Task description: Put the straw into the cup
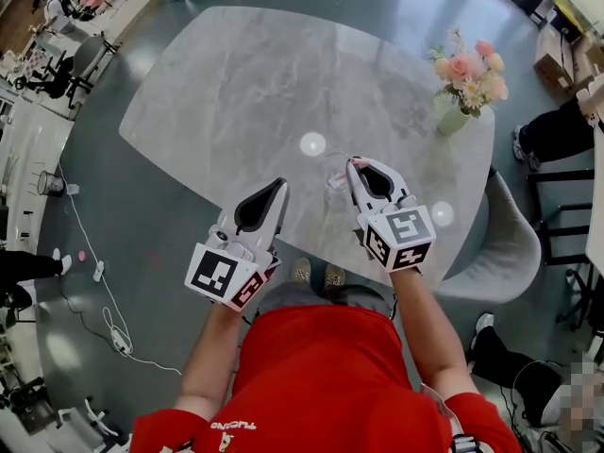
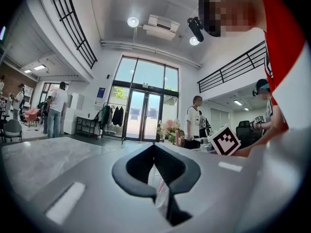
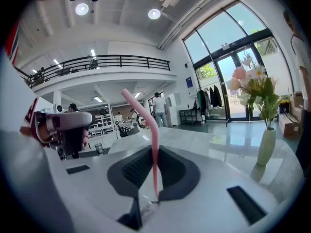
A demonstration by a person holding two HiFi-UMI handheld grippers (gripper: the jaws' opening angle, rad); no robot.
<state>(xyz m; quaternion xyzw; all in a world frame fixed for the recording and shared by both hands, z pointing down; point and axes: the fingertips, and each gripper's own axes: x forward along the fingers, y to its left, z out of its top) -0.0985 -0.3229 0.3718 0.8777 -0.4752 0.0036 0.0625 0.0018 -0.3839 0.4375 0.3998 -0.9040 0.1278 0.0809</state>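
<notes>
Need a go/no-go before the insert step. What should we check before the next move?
1. Grip on the straw: ok. The right gripper has its jaws shut on it, and the straw stands upright with its bent top up.
2. Cup located: cannot tell. No view clearly shows one.
3. Left gripper free to steady a cup: not ok. It is shut on a clear film.
4. Straw fully unwrapped: cannot tell. There is a clear scrap at its lower end.
5. Flower vase out of the way: ok. It stands at the far right of the table.
</notes>
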